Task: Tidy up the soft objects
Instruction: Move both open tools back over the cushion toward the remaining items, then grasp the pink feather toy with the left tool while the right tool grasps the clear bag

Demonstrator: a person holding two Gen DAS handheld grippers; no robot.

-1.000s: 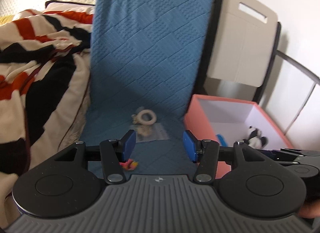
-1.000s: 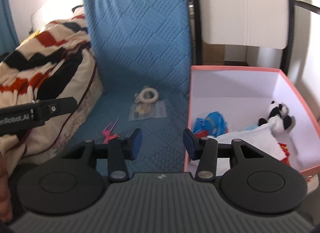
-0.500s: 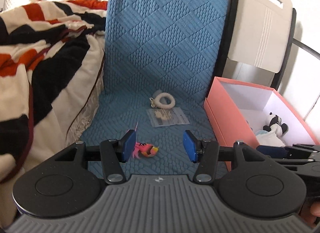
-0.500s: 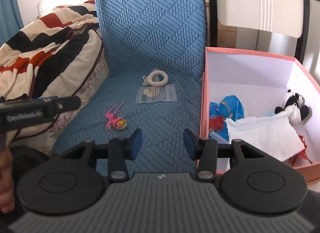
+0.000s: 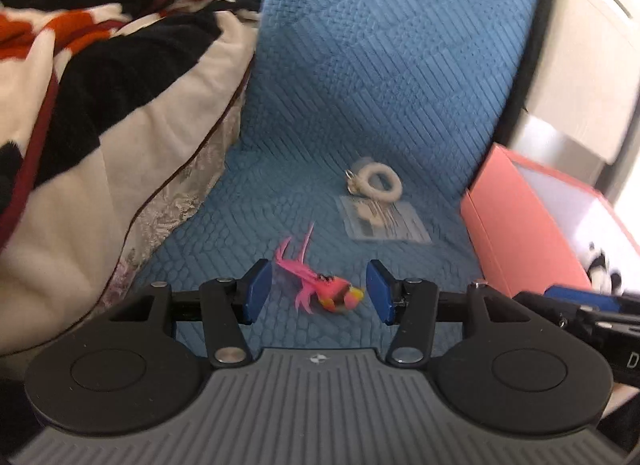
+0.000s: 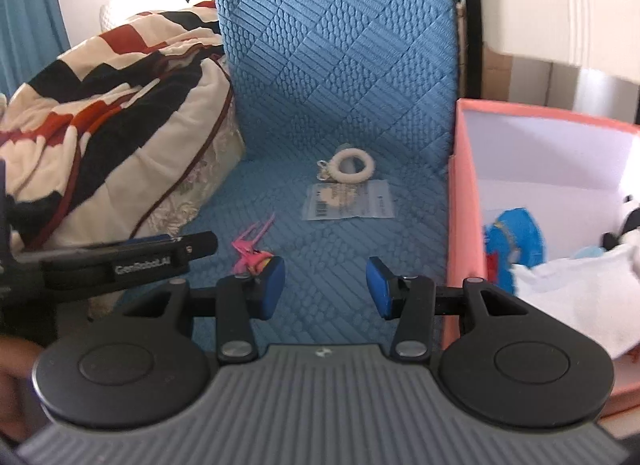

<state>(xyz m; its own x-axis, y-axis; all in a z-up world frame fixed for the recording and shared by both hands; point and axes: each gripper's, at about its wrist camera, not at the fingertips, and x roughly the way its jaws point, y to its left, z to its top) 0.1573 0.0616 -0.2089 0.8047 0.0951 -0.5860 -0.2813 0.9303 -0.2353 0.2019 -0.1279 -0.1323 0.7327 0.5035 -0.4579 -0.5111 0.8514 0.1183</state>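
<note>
A small pink feathered toy (image 5: 325,288) lies on the blue quilted mat (image 5: 360,105). My left gripper (image 5: 318,291) hangs just above it, open, the toy framed between its blue pads without touching them. In the right wrist view the same toy (image 6: 251,251) peeks out beside the left pad of my right gripper (image 6: 326,287), which is open over bare mat with nothing between its pads. Further back lie a cream ring with a metal clasp (image 5: 378,184) (image 6: 352,165) and a flat clear packet (image 5: 382,220) (image 6: 348,205). The pink box (image 6: 456,225) (image 5: 516,225) stands at the right.
Inside the box are a panda plush (image 6: 628,225), a blue soft item (image 6: 516,233) and a white cloth (image 6: 576,285). A striped red, black and cream blanket (image 5: 100,85) is heaped along the mat's left side. The left gripper's body (image 6: 120,261) crosses the right wrist view's left edge.
My left gripper has come down and forward, so the pink toy now sits between its pads. My right gripper has drifted nearer the mat and box. Neither gripper's opening has changed.
</note>
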